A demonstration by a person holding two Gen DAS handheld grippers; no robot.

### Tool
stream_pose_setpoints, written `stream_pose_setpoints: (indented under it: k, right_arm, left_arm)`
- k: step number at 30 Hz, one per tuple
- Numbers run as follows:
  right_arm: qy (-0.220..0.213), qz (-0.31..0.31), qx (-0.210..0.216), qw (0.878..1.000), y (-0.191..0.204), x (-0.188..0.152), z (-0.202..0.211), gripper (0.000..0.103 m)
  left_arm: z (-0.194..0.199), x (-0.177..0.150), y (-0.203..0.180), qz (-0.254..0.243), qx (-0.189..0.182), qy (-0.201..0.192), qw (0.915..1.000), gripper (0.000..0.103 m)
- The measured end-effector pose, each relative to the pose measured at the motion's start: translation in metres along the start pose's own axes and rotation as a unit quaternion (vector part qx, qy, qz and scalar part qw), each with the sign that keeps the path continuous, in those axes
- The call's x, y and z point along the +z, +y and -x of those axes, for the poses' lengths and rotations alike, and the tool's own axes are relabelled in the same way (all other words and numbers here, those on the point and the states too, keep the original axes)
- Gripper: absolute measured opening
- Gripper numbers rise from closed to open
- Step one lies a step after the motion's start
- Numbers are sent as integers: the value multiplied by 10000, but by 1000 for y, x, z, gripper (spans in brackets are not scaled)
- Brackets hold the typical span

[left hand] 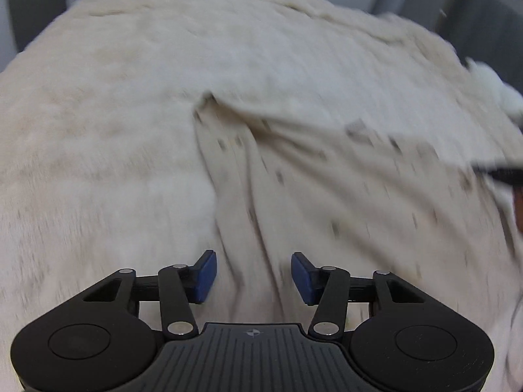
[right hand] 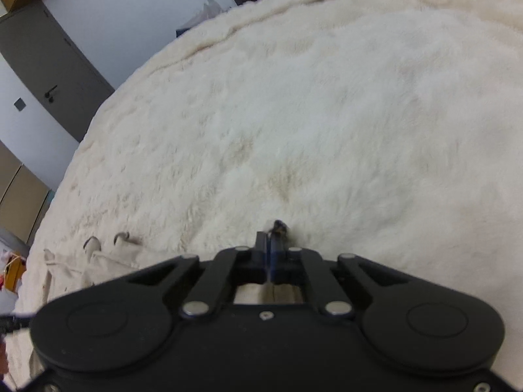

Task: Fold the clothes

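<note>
A beige garment [left hand: 327,176] with small dark specks lies rumpled in long folds on fluffy bedding.

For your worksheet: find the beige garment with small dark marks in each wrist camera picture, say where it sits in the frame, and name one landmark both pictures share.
Left wrist view: the beige garment fills the centre and right, rumpled, running down between the open left gripper fingers.
Right wrist view: the garment shows at lower left, and a strip shows under the shut right gripper; whether it is pinched cannot be told.
Shared landmark: the cream fluffy blanket beneath it.

Matte black tongs [left hand: 253,277], blue pads [left hand: 206,276], silver pivot screws, ribbed grey centre plate.
</note>
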State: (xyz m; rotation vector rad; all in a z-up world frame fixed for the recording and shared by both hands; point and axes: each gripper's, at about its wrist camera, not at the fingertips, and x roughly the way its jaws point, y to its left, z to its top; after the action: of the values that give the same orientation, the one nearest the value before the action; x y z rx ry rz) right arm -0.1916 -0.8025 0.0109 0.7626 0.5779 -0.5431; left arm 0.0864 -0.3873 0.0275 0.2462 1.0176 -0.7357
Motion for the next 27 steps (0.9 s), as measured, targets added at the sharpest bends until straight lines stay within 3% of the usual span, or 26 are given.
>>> stream_pose_setpoints:
  k: [3,8,10,12,13,14,15,17,19,21,24,27]
  right_arm:
    - [-293,-430,-217,9984,-6,6,11,1]
    - [-24,-218,-445,9988,2,-3,41,22]
    - [133,-20,-281,9995,5,-12,67,31]
    - [299,226,-146,9992,6,-32,98,33]
    - [373,335,-93,9987,5,-44,113,33]
    - [428,412,-61,9982,3,-56,125,33]
    - [482,488,-30,9976,1,-68,137,34]
    - [581,597,-106,9965,-5,-91,156,35]
    - [695,674,-234,9950,-11,-116,174,35]
    - [677,613,-198,9956,-18,-130,187,34]
    - [618,459,-104,9970,-29,-148,206,34]
    - [561,389,-90,9976,-34,-152,210,34]
  left_arm:
    - [13,-28,9,118,-80,-23,9999,34]
    - [30,-56,20,326,-239,-155,9991,33]
    - [35,-62,20,350,-316,-203,9987,23]
    - [38,-67,16,266,-416,-277,9984,22]
    - [39,-68,14,246,-441,-265,9984,15]
    - [37,-71,12,236,-466,-223,9984,0]
    - [37,-75,13,287,-539,-198,9979,0]
    - [53,-85,23,639,-581,-525,9949,0]
    - [77,-102,45,1426,-983,-910,9807,0]
    - [89,-122,49,1599,-1020,-1061,9761,0]
    - [86,-134,37,1246,-739,-821,9860,0]
    - [86,-135,38,1547,-802,-791,9815,0]
